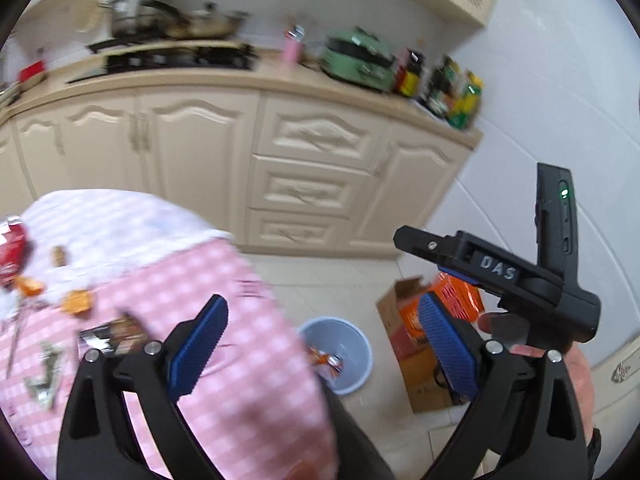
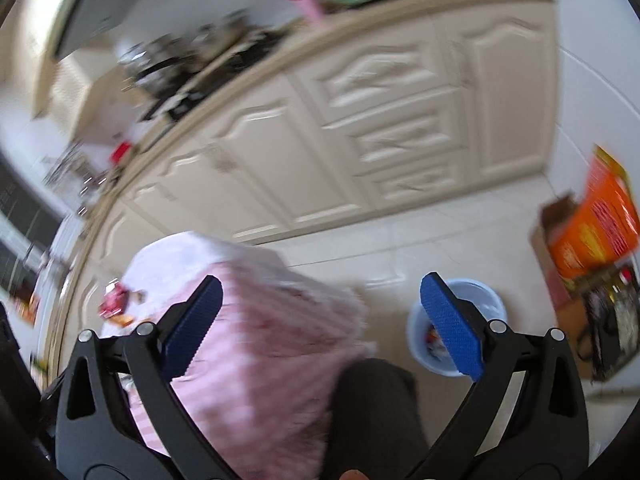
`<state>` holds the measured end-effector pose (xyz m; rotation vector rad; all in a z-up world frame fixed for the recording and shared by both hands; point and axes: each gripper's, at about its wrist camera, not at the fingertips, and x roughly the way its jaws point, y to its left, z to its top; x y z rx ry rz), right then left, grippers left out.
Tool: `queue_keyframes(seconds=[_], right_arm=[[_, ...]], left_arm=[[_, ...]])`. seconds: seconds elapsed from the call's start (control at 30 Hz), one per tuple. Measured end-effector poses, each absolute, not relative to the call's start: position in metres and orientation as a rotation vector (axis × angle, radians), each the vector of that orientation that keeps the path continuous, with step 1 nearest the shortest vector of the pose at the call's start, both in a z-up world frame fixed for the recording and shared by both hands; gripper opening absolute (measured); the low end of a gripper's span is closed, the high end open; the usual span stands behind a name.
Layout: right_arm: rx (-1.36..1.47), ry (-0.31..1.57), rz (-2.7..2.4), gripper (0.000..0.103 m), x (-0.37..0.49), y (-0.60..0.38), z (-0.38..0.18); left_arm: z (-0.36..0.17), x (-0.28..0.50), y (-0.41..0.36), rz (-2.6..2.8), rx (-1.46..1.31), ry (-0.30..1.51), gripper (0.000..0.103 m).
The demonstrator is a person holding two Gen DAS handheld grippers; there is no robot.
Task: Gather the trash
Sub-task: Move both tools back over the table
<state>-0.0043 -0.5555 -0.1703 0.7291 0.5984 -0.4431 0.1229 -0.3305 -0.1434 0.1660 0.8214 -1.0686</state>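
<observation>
My left gripper point(image 1: 320, 340) is open and empty, held above the edge of a table with a pink checked cloth point(image 1: 248, 380). Wrappers lie on the cloth at the left: a red packet point(image 1: 12, 252), orange scraps point(image 1: 78, 302) and a dark wrapper point(image 1: 116, 334). A pale blue bin point(image 1: 340, 354) stands on the floor to the right of the table with some trash inside. My right gripper point(image 2: 320, 312) is open and empty, above the table corner and the bin point(image 2: 480, 304). The right gripper's body also shows in the left wrist view point(image 1: 500, 272).
Cream kitchen cabinets point(image 1: 312, 168) run along the back, with a stove, pots and bottles on the counter. A cardboard box point(image 1: 424, 364) with orange packaging stands on the floor right of the bin. A dark-trousered leg point(image 2: 372, 412) is below, between table and bin.
</observation>
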Motion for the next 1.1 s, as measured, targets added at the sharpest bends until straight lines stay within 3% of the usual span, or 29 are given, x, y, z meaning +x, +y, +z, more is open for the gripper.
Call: queue_keyframes(seconds=[0.53, 1.1], right_arm=[[0.449, 0.565, -0.054, 0.097, 0.098, -0.413, -0.101], [0.278, 0.737, 0.11, 0.097, 0.136, -0.382, -0.157]], left_arm=[[-0.114, 0.178, -0.152, -0.701, 0.048, 0.688, 0.094], [-0.182, 0.209, -0.121, -0.554, 0.123, 0.805, 0.094]])
